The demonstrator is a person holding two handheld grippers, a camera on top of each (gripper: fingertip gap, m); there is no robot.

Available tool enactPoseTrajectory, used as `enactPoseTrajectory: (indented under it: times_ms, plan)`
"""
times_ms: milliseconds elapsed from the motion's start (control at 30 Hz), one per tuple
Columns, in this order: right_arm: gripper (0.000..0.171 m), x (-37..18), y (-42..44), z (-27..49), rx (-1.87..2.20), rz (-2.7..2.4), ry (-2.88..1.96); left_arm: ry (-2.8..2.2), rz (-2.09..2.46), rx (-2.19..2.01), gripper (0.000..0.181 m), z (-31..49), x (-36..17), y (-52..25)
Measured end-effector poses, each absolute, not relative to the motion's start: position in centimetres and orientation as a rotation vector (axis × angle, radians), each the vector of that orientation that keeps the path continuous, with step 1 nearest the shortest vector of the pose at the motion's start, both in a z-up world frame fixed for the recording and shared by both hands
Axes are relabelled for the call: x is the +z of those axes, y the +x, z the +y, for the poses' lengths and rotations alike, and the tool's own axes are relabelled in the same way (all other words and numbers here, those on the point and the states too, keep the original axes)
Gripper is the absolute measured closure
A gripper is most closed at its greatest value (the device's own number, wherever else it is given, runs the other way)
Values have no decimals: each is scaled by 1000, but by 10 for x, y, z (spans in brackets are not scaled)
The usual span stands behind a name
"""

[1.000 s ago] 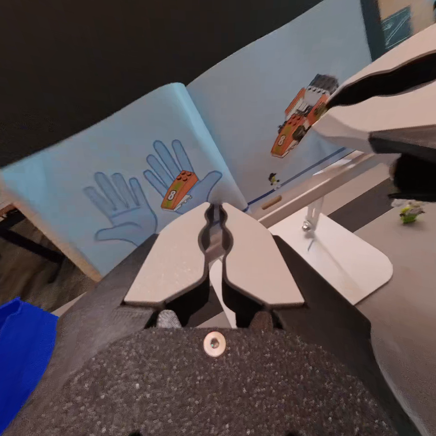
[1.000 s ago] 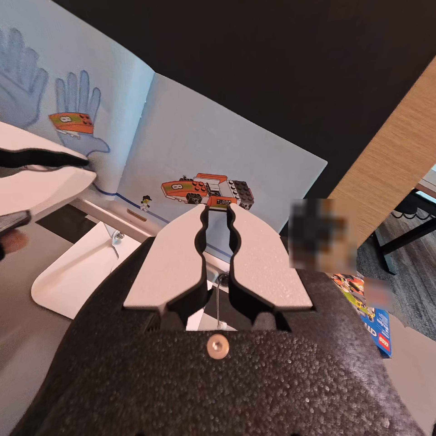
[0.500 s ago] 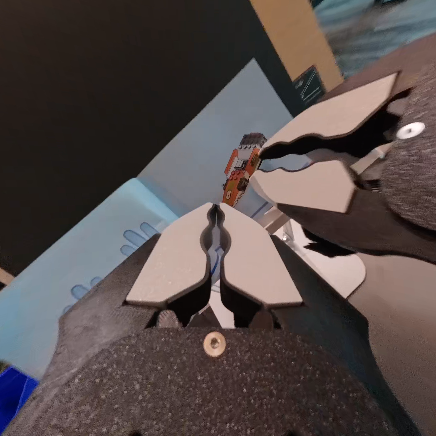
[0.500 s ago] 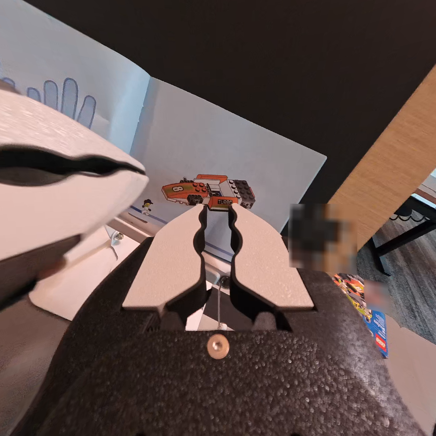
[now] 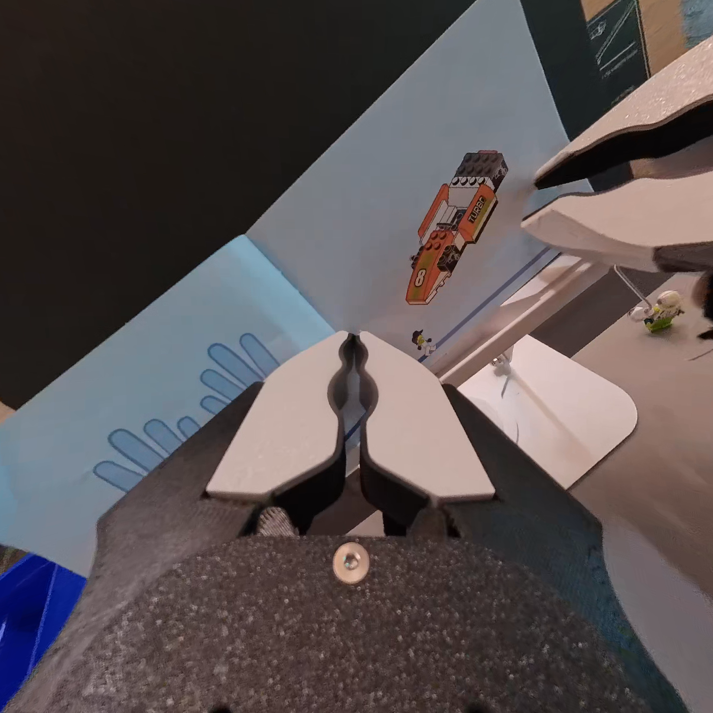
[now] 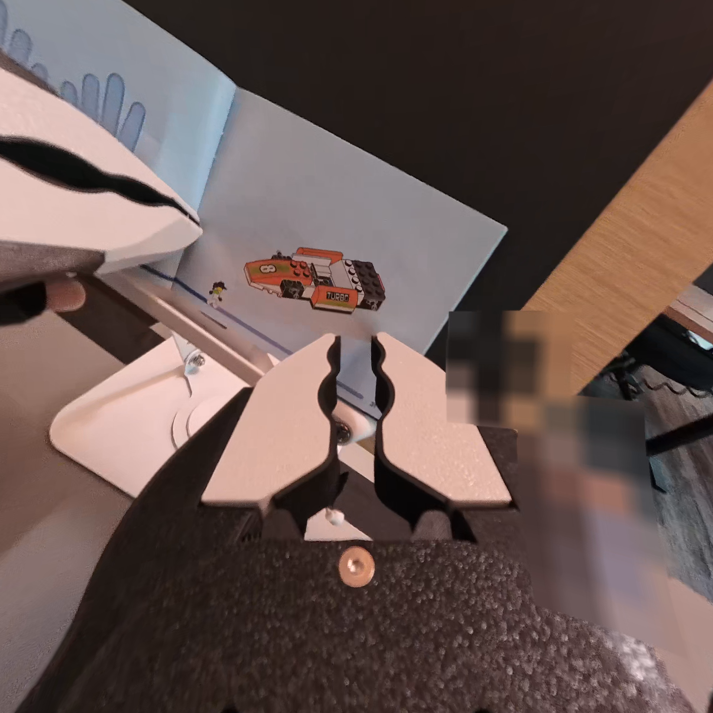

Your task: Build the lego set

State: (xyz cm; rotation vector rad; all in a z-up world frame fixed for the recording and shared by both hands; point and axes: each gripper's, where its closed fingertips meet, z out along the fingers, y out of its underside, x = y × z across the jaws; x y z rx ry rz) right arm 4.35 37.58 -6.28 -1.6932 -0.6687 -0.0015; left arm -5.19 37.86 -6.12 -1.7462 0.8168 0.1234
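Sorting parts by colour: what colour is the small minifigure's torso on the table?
Lime green with white, on the minifigure; the left wrist view shows it best.

The light was soft and even, with a very dark wall behind. The booklet (image 5: 359,216) pages looked bright and sharp. Things at the edges were bent and blurry, like the blue bin (image 5: 27,617). The white stand (image 6: 127,420) had only faint shadows and no glare.

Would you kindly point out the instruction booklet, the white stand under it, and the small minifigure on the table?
instruction booklet (image 6: 308,200): right wrist view, bare blue area of right-hand page.
white stand (image 5: 559,416): left wrist view, flat base plate.
minifigure (image 5: 660,317): left wrist view, its torso.
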Motion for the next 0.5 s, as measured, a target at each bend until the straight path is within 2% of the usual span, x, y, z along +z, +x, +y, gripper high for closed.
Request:
enactPoseTrajectory:
  times_ms: [233, 400, 500]
  plan:
    - [145, -72, 50, 364, -92, -970, -1621, -1655, 911, 139, 181, 380, -62, -51]
    - [141, -40, 45, 357, -263, -1129, -1457, -1606, 946, 117, 181, 384, -59, -45]
    - [133, -20, 44, 367, -333, -1125, -1448, -1578, 956, 110, 181, 385, -56, -40]
